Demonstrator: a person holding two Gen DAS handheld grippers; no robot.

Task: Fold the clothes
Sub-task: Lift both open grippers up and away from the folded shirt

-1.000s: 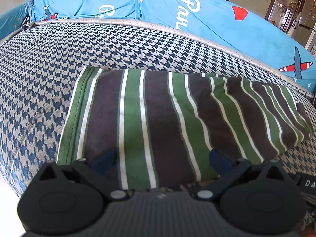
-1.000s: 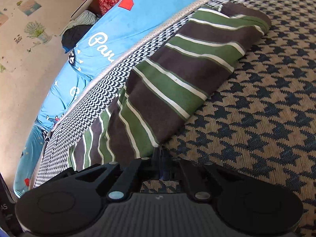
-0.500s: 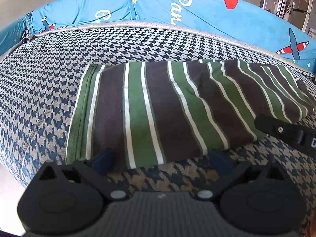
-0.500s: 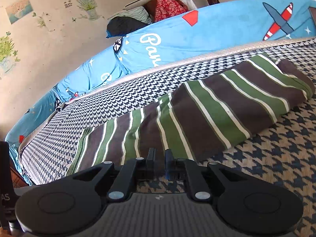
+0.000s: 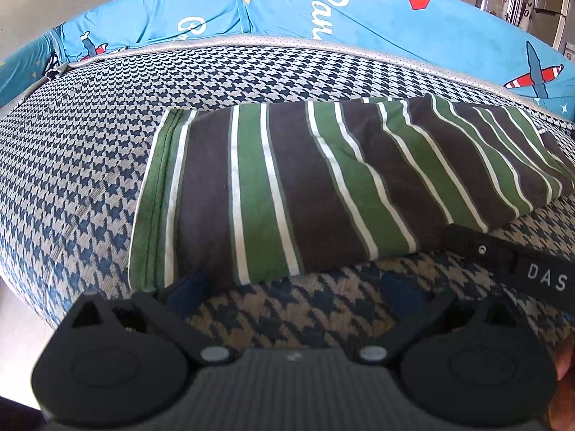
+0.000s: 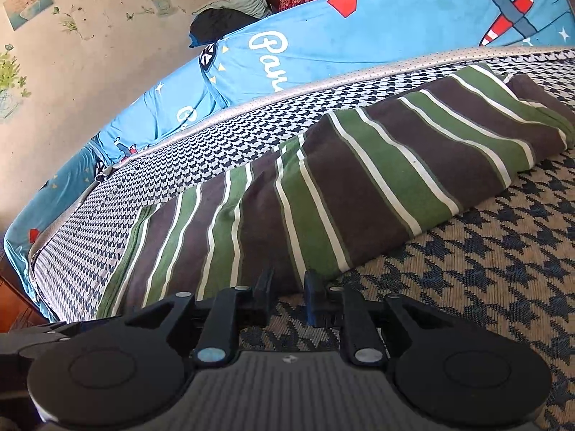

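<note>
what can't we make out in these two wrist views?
- Striped garment: the layers under its top face are hidden by its own fold in both views.
- Right gripper, left wrist view: frame edge cuts it off, fingers unseen.
- Left gripper fingers: blurred, close to the lens.

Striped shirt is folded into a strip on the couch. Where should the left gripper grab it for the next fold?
Probably the near left corner of the striped shirt, approached from the front. The hem edge lies flat there, right ahead of the open left gripper.
</note>
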